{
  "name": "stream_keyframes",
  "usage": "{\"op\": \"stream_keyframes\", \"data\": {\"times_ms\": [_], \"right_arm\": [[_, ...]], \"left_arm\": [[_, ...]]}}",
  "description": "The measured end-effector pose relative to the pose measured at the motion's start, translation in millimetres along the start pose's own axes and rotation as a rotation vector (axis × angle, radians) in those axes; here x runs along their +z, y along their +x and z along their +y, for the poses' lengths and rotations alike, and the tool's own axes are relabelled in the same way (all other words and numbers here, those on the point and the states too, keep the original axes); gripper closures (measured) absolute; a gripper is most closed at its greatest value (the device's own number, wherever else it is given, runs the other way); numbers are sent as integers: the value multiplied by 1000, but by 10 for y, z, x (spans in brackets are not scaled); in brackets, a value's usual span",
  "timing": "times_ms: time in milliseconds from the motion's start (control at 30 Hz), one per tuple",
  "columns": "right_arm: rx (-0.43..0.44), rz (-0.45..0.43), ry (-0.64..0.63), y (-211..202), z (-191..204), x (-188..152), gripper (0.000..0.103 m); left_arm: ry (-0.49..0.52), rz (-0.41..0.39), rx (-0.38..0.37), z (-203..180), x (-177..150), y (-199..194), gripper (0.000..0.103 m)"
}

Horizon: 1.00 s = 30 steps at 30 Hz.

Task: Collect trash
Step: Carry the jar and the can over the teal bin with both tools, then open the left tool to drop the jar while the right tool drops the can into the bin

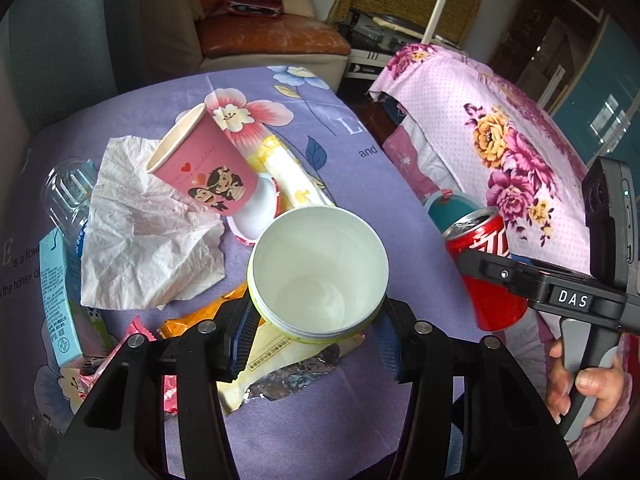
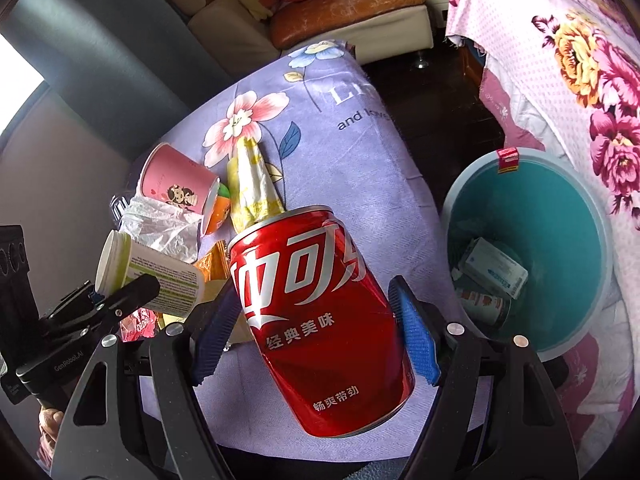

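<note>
My left gripper (image 1: pixel 316 328) is shut on a white jar with a green label (image 1: pixel 318 272), open mouth up, lifted above the litter. My right gripper (image 2: pixel 316 336) is shut on a red cola can (image 2: pixel 320 320), tilted and held off the table; the can (image 1: pixel 484 268) also shows at the right of the left wrist view. The jar (image 2: pixel 152 272) appears at the left of the right wrist view. A teal bin (image 2: pixel 560 216) with small boxes inside stands to the right of the can. Still on the purple cloth lie a pink paper cup (image 1: pixel 200 164), a crumpled tissue (image 1: pixel 148 240) and wrappers (image 1: pixel 196 316).
The table's purple floral cloth (image 1: pixel 360 120) also carries a clear bottle (image 1: pixel 68 188), a blue carton (image 1: pixel 56 296), a yellow packet (image 1: pixel 288 168) and a foil wrapper (image 1: pixel 288 376). A pink floral cover (image 1: pixel 500 120) rises right of the bin. A sofa (image 1: pixel 272 36) stands behind.
</note>
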State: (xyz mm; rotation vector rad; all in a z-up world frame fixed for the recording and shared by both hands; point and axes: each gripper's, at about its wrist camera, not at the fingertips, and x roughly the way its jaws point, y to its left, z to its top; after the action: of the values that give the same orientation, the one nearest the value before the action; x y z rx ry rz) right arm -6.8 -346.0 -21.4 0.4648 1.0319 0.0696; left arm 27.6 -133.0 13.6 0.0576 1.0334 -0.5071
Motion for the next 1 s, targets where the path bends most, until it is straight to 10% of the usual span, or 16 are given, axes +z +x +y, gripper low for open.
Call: {"op": "stream_keyframes", "data": {"times_ms": [433,1000], "right_arm": [[-61,-189,258,-809,-1318,-78,32],[-94,-150,365,-658,-2049,-239,32]], "left_arm": [[213,54,-100,-1346,291,475,51],[331,168,-97,-2106,221,1292,50]]}}
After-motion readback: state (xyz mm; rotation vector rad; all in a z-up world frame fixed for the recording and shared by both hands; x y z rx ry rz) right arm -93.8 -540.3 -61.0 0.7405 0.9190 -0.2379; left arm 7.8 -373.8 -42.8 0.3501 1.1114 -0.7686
